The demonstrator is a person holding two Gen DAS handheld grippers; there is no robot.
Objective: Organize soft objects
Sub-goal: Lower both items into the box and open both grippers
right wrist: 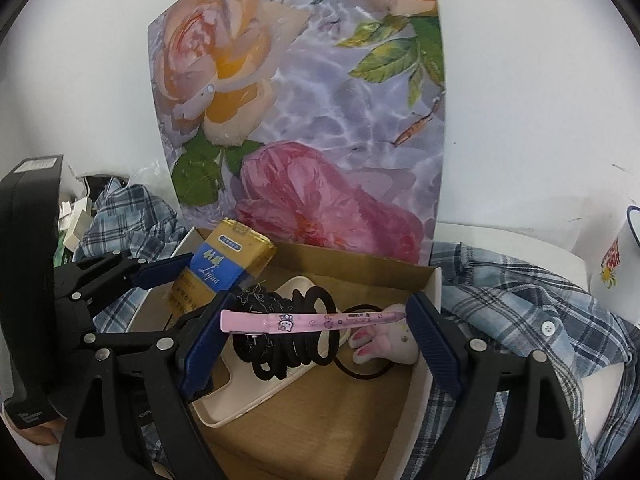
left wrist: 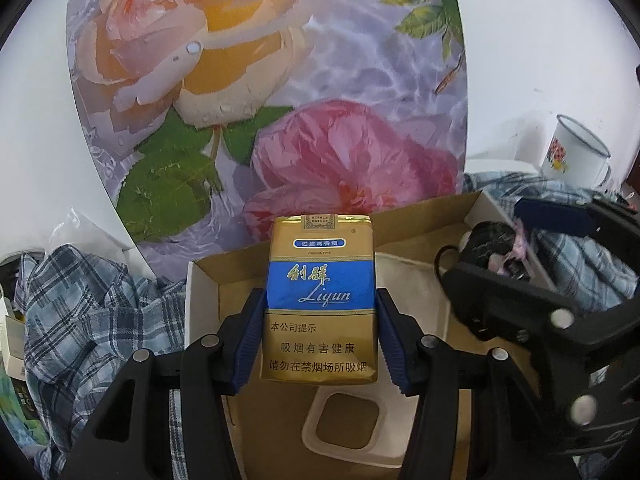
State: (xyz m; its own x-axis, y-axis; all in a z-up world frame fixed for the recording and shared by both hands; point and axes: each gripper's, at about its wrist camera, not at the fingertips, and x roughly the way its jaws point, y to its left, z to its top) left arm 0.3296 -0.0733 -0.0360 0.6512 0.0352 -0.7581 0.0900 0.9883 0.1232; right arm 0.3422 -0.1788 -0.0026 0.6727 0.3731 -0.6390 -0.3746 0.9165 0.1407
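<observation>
Tongs first: the left tongs (left wrist: 320,320) pinch a gold-and-blue cigarette pack (left wrist: 322,300) by its sides, upright over the open cardboard box (left wrist: 208,280), while the right tongs (right wrist: 316,332) stand spread wide with a pink hair clip (right wrist: 304,320) spanning the gap from pad to pad; it seems clamped end to end, though its right tip is hard to read against the pad. Judging by this, both loads are at the placing step, poised above the box. Next each calls for a short descent and a release onto a free patch of box floor, clear of the cream tray (right wrist: 248,404) already lying there. A plaid shirt (right wrist: 520,312) drapes around the box on the bench, apparently still unsorted. Black hair ties (right wrist: 288,344) bunch under the clip; whether they hang from it or rest on the tray cannot be told. A small pink-and-white soft thing (right wrist: 380,344) by the right pad is too hidden to name.
</observation>
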